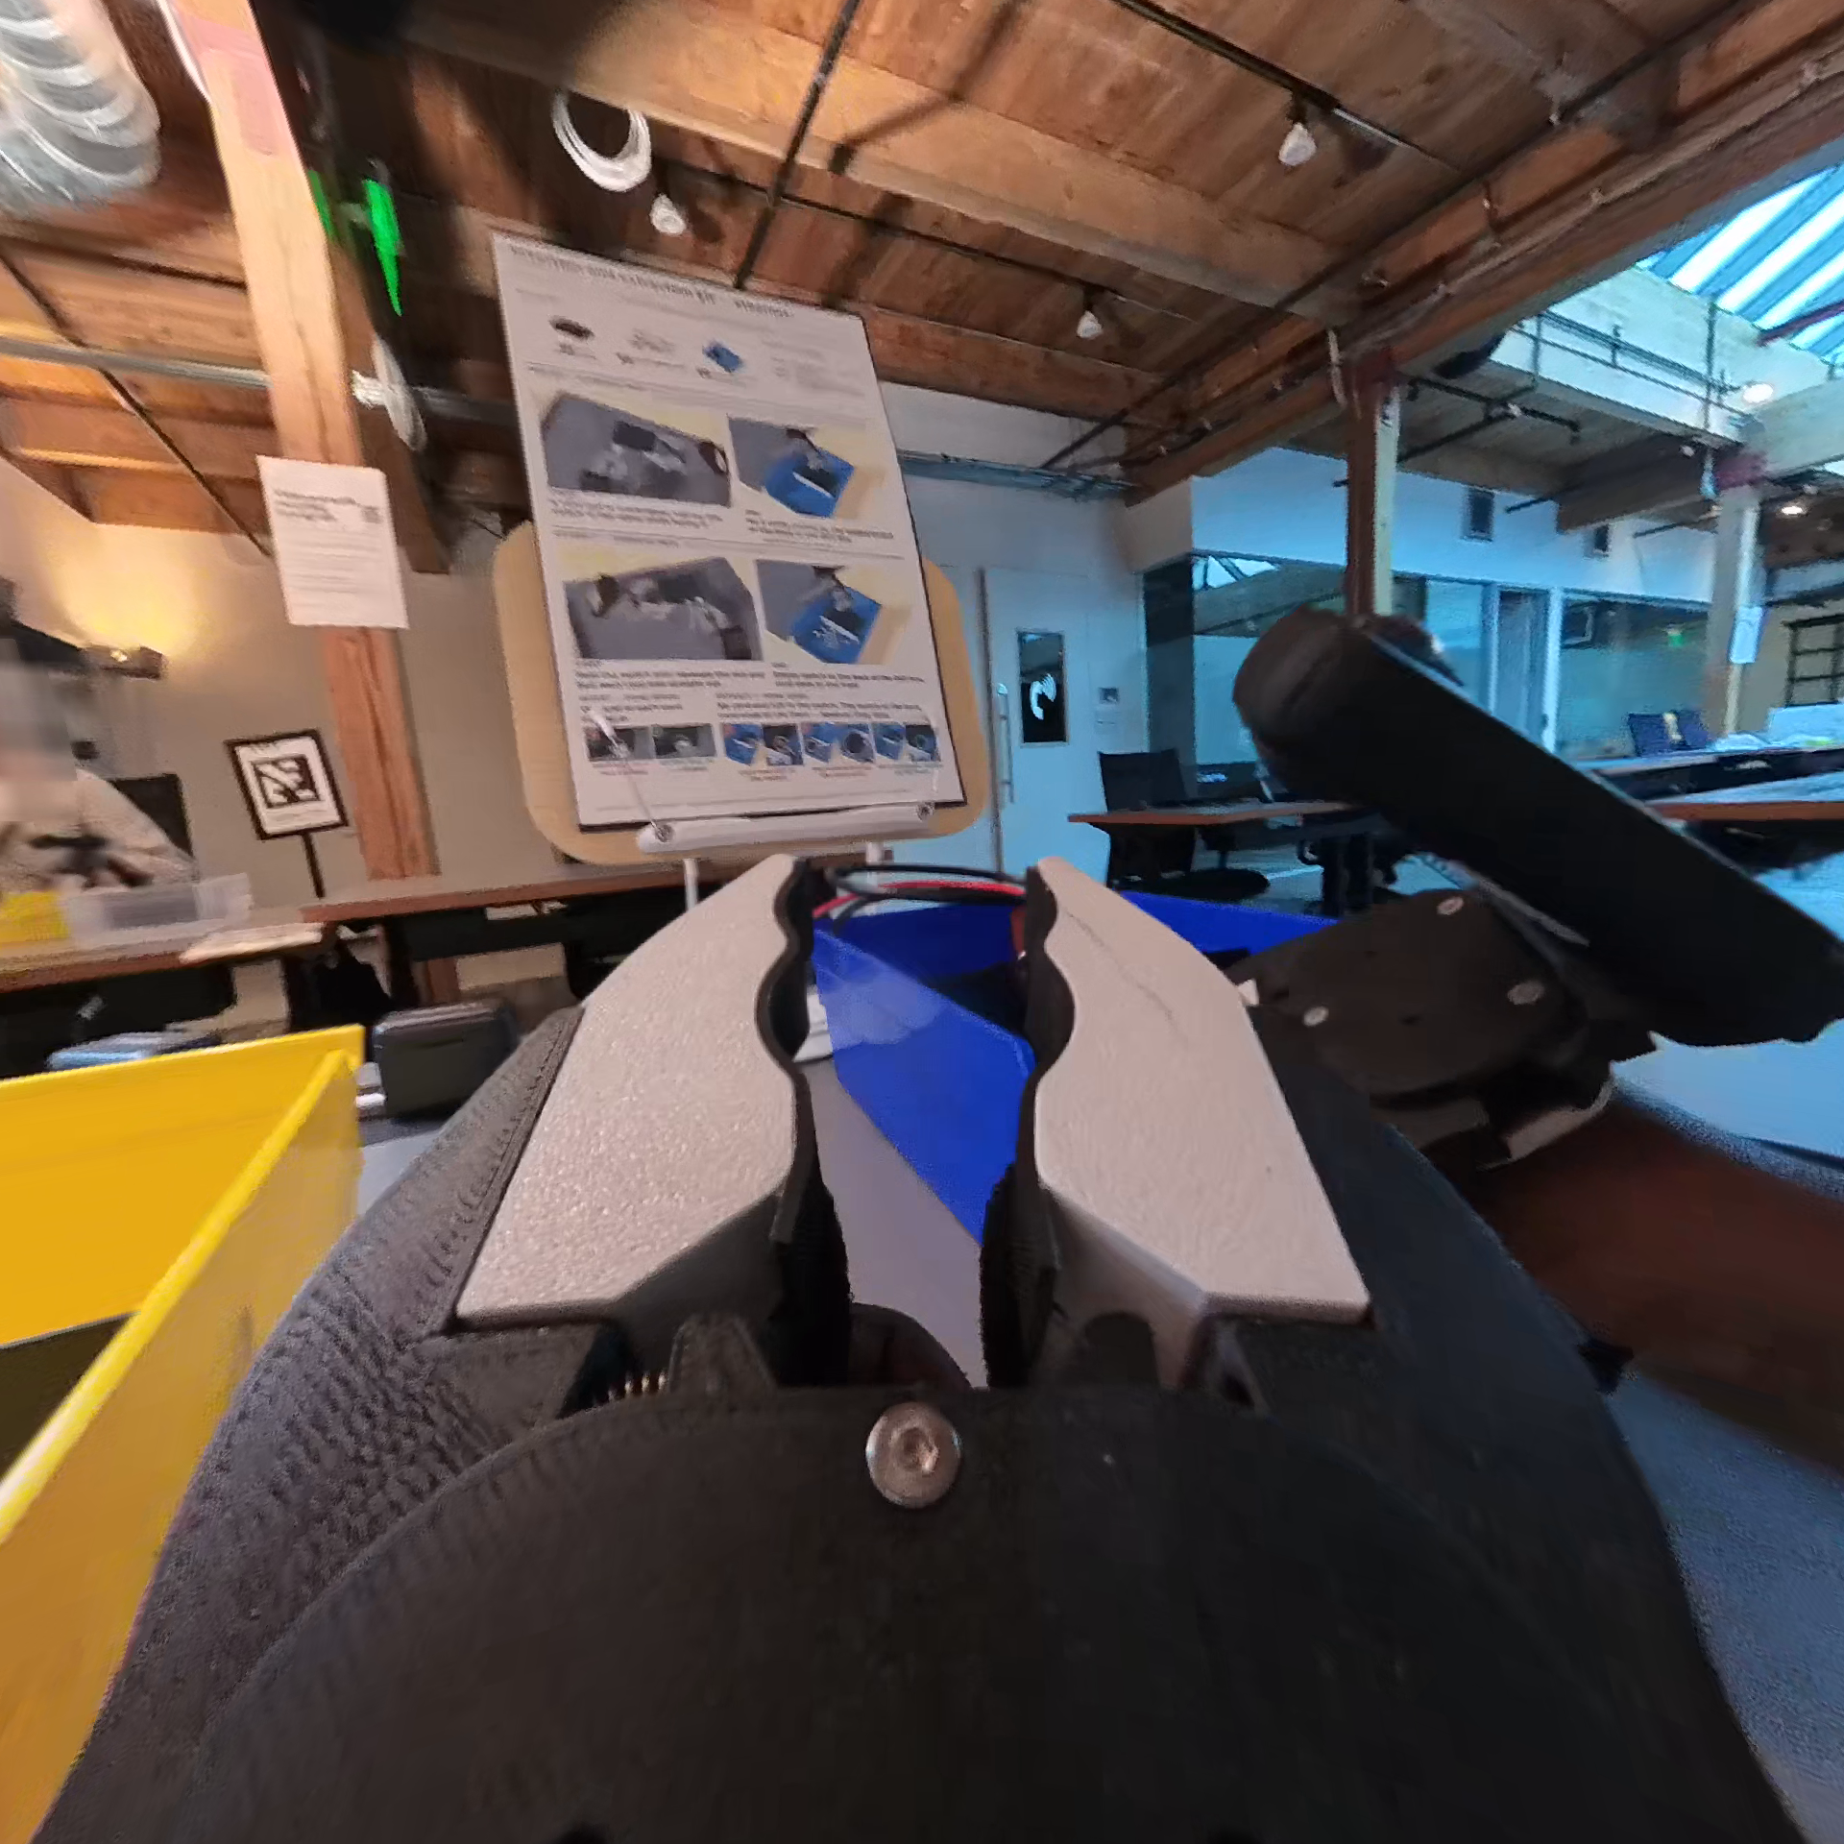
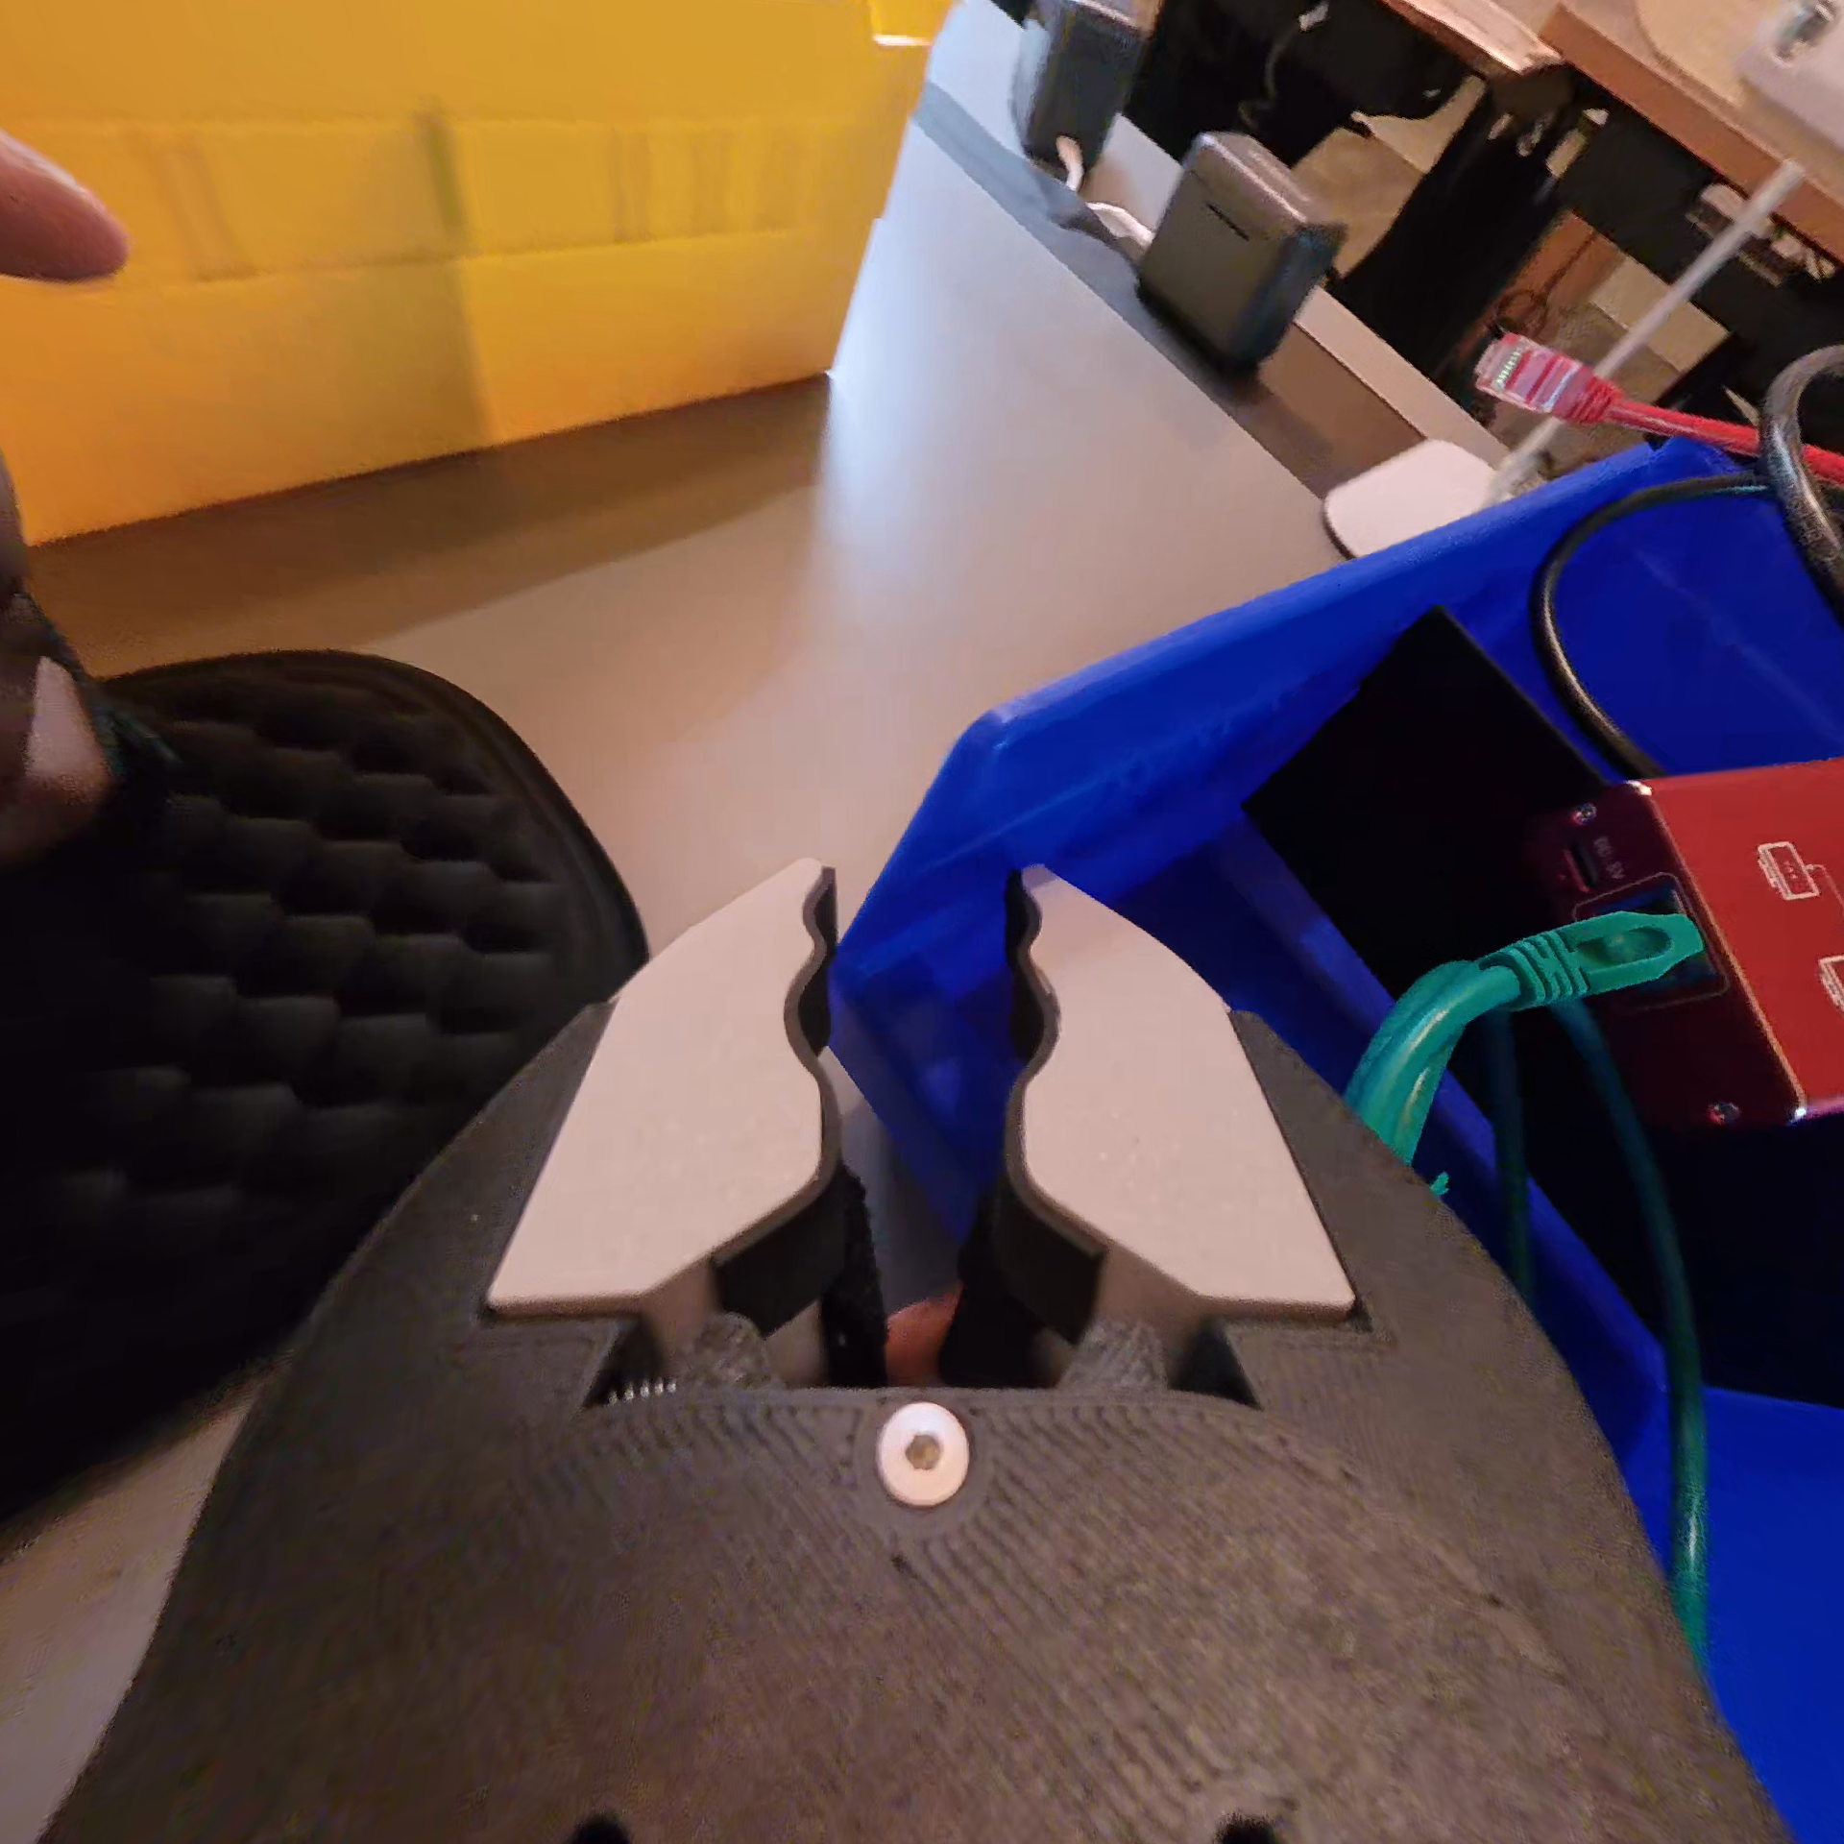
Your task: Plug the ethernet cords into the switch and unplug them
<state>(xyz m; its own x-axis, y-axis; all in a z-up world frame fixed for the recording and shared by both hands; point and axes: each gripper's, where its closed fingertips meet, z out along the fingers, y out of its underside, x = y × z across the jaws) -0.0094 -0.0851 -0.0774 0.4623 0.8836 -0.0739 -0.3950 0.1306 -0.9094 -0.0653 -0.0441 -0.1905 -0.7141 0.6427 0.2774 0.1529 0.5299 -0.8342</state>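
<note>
A red switch [image 2: 1736, 918] lies in a blue bin [image 2: 1148, 758] at the right of the right wrist view. A green ethernet cord [image 2: 1587, 948] is plugged into its near port. A red ethernet cord's plug [image 2: 1537, 384] sticks out free over the bin's far rim, beside a black cable [image 2: 1557, 619]. My right gripper [image 2: 920, 883] is open and empty, with the bin's near corner showing between its fingers. My left gripper [image 1: 913, 878] is open and empty, tilted upward, pointing over the blue bin [image 1: 928, 1078].
A yellow bin [image 1: 170, 1177] stands to the left, also in the right wrist view [image 2: 399, 249]. An instruction board [image 1: 738, 559] on a white stand rises behind the blue bin. Dark grey boxes [image 2: 1237, 259] sit at the grey table's [image 2: 798, 599] far edge. A person sits far left. Across from one pair of fingers to the other is roughly 12 centimetres.
</note>
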